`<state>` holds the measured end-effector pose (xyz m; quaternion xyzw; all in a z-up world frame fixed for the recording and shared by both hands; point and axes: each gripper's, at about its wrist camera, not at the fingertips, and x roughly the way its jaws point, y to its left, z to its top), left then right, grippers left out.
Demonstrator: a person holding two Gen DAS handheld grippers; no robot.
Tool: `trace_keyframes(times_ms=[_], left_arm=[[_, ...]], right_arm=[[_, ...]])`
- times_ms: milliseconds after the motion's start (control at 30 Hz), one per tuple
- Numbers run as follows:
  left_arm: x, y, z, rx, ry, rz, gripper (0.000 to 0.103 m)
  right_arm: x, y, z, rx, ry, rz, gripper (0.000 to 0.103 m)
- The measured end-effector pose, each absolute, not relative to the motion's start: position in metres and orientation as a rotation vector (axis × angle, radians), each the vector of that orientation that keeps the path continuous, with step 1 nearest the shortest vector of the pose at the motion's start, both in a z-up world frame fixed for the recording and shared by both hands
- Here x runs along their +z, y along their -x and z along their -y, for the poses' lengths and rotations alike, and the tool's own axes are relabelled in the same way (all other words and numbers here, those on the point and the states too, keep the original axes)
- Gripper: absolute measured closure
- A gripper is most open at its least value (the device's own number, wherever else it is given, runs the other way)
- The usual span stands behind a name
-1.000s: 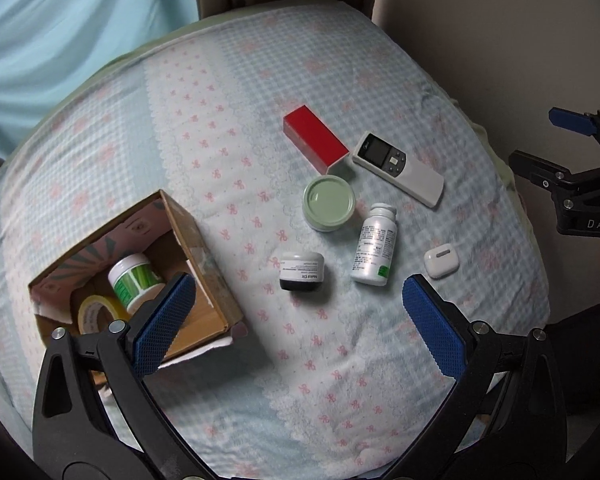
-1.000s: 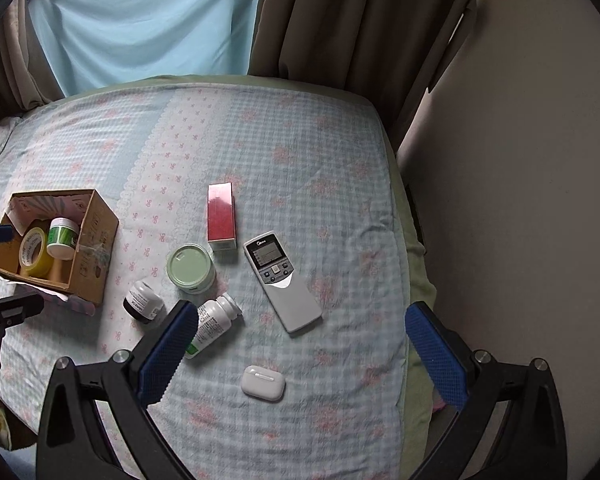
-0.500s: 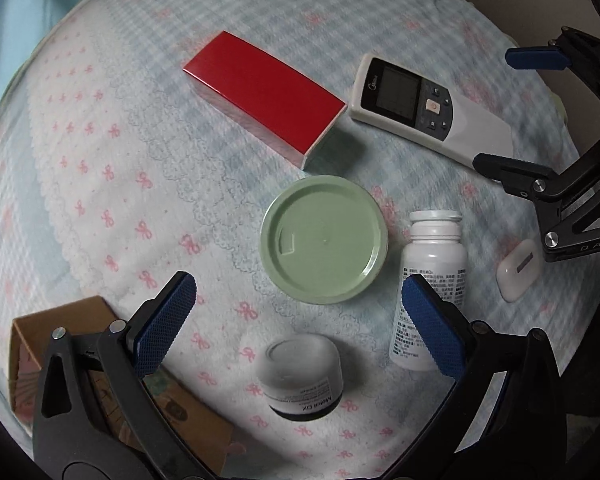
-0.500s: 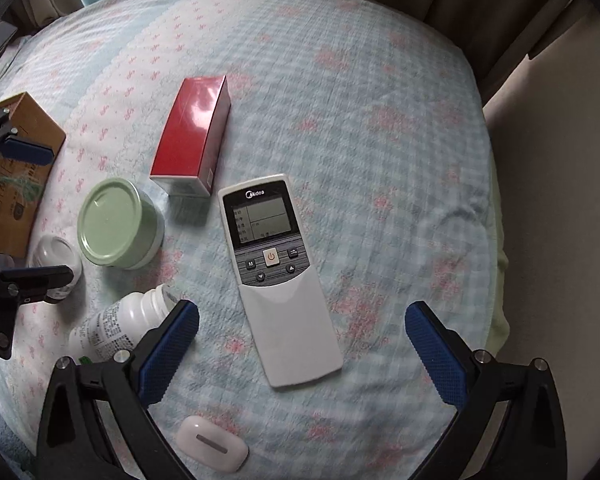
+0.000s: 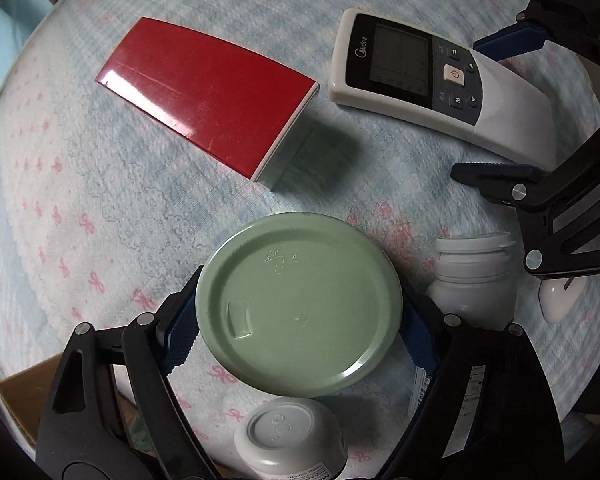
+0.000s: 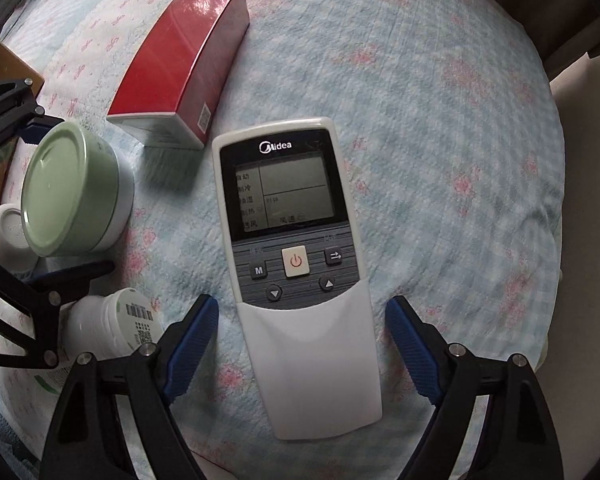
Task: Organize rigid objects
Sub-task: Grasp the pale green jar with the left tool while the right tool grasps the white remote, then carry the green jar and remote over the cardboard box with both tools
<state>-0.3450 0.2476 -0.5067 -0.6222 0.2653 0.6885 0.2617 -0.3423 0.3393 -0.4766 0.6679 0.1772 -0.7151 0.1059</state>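
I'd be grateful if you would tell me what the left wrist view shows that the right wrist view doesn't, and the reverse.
Only the left wrist view shows the white earbud case at its right edge, and the left gripper closing, fingers flanking the green-lidded jar.

Only the right wrist view shows the remote whole, its lower end between the closing right gripper's blue fingers, a gap still showing at each side.

Both show the red box, jar, remote, white pill bottle, small white jar and cardboard box.
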Motion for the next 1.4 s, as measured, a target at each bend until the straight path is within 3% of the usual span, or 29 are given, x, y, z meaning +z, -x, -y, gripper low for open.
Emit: trace_keyframes(times_ms=[233, 333, 900, 1400], left_arm=[[-0.507, 0.344, -0.249, 1.866, 1.690, -0.711, 0.028], [-0.506, 0.343, -0.250, 1.873, 1.693, -0.718, 0.035], [-0.465, 0.335, -0.213, 2.022, 1.768, -0.461, 0.036], [-0.316, 0.298, -0.135, 2.241, 1.604, -0.259, 0.036]], right_arm=[[-0.470, 0.341, -0.330, -2.050, -1.952, -0.547, 0.048], [-0.469, 0.339, -0.332, -2.070, -1.960, -0.522, 0.048], [-0.437, 0.311, -0.341, -2.233, -1.926, -0.370, 0.049], [-0.314, 0.280, -0.294, -2.409, -1.768, -0.254, 0.049]])
